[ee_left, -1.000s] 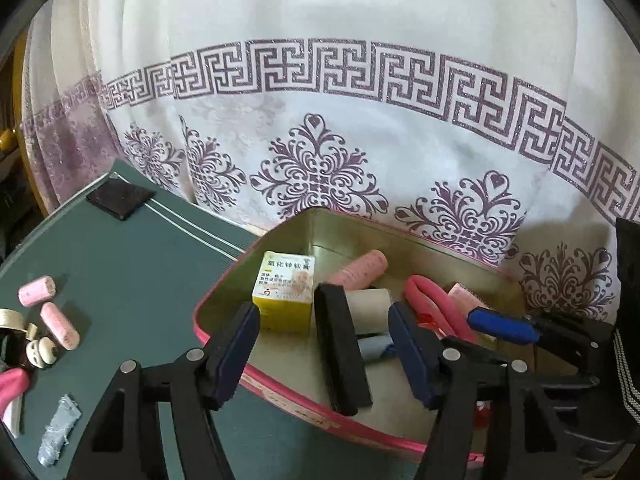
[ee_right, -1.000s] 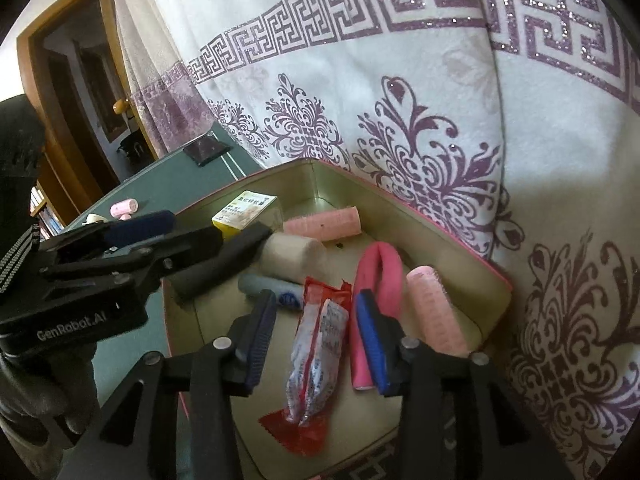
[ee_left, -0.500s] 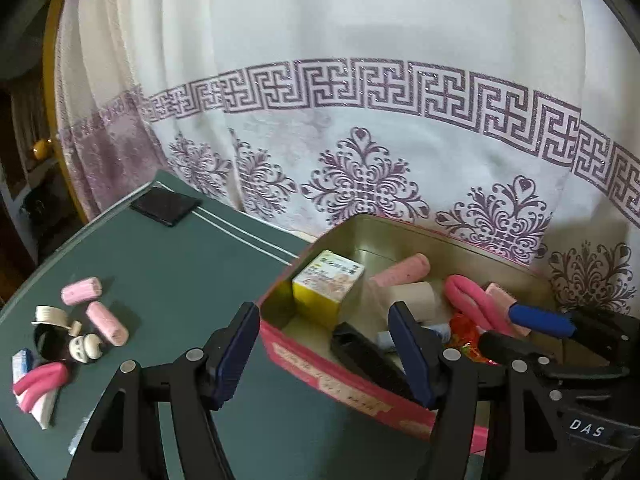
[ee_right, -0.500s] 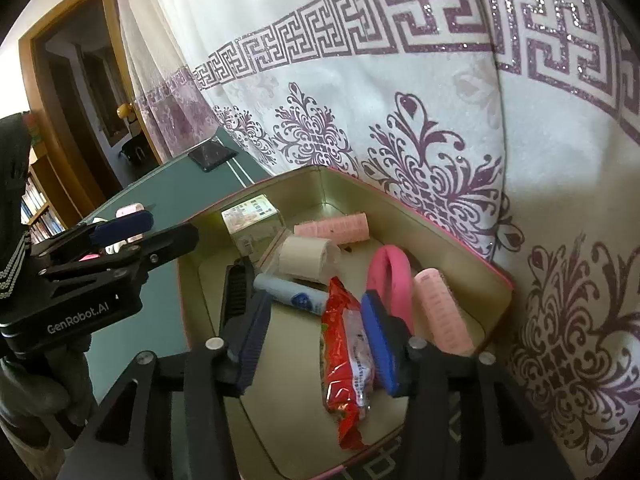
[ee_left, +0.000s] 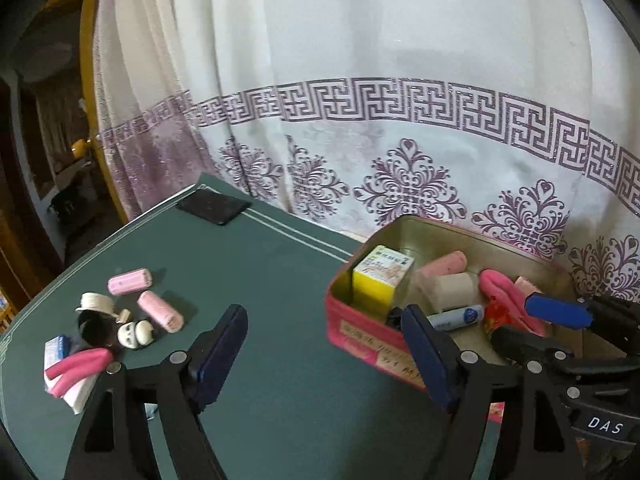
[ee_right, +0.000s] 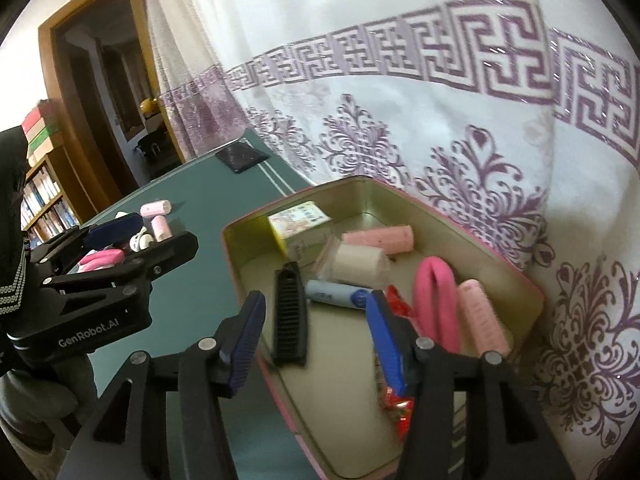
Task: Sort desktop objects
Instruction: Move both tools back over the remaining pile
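Tin box [ee_right: 516, 276]: pink-rimmed, on the green table [ee_left: 280, 280] by the patterned curtain [ee_left: 400, 140]; holds a black comb [ee_right: 289, 316], yellow carton [ee_left: 380, 280], white roll [ee_right: 358, 262], blue tube [ee_right: 338, 293], red packet [ee_right: 400, 308], pink rollers.
Loose items [ee_left: 116, 320]: clustered well left of the box; pink rollers, white pieces, pink strip.
Left gripper [ee_left: 320, 354]: spread wide, just been opening, nothing between the pads, above bare table beside the box.
Right gripper [ee_right: 316, 338]: parted, just been opening, empty, over the box's near edge.
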### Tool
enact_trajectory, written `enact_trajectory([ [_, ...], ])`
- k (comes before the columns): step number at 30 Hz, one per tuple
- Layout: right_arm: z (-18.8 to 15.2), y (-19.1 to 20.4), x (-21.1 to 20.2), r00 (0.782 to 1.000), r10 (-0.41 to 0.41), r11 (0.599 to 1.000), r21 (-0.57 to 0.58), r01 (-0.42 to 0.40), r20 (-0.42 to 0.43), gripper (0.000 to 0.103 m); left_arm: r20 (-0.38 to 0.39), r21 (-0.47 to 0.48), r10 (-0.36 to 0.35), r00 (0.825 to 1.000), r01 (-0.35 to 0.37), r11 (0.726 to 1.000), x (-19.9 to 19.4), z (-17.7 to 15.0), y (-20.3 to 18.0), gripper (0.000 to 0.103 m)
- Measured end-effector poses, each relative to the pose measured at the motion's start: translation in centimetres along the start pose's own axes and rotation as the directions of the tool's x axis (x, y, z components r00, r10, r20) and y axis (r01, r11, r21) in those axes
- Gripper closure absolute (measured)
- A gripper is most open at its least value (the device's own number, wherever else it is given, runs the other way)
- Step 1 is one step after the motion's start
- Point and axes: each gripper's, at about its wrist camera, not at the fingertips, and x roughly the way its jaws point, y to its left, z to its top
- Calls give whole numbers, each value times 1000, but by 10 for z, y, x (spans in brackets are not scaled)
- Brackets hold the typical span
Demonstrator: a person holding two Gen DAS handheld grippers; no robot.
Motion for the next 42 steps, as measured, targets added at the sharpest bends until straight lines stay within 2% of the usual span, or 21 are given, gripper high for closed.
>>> enact_trajectory([
  [15, 0, 64, 14, 997, 70, 994, -81, -71, -17, 38, -13, -62, 89, 996, -90, 994, -27, -24, 54, 22],
  [24, -4, 100, 31, 991, 113, 986, -118, -120, -65, 36, -39, -113, 100, 994, -104, 988, -34, -42, 92, 22],
  [30, -5, 120, 45, 986, 136, 979, -137, -148, -97, 36, -79, -179, 153, 985, -165, 970, -36, -60, 139, 22],
  [34, -5, 132, 57, 980, 153, 974, -148, -171, -126, 35, -122, -239, 192, 974, -216, 947, -34, -78, 172, 22],
  [39, -6, 146, 70, 973, 170, 965, -174, -197, -156, 33, -160, -297, 207, 965, -247, 923, -29, -96, 199, 22],
  [42, -6, 151, 77, 970, 178, 962, -179, -207, -167, 33, -165, -309, 189, 968, -233, 922, -26, -102, 204, 22],
])
